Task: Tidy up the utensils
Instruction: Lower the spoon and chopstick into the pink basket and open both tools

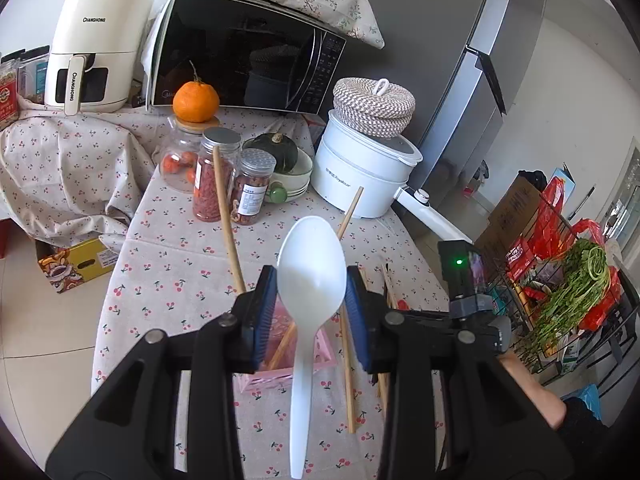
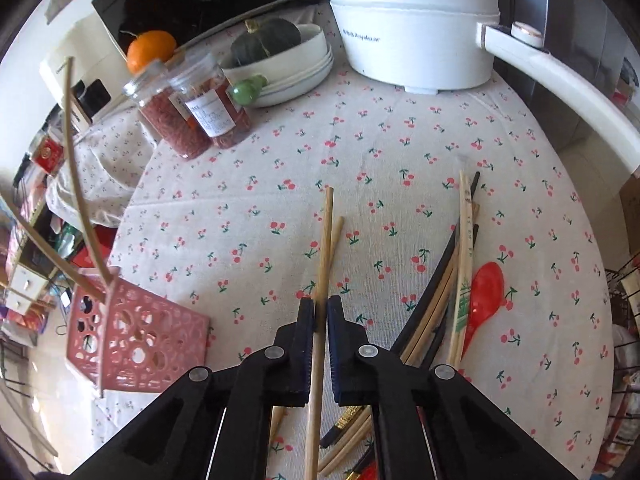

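Gripping white spoon (image 1: 311, 280): left gripper (image 1: 311, 304) | right gripper (image 2: 321, 316): clenched on chopstick (image 2: 325, 248)

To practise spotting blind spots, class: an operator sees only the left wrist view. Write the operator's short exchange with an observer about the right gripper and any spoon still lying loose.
Operator: I can't see how the right gripper has its jaws. Is it holding anything?
Observer: Yes, it is shut on a wooden chopstick.
Operator: Is any spoon left on the cloth?
Observer: A red spoon lies flat, just right of the chopstick pile.
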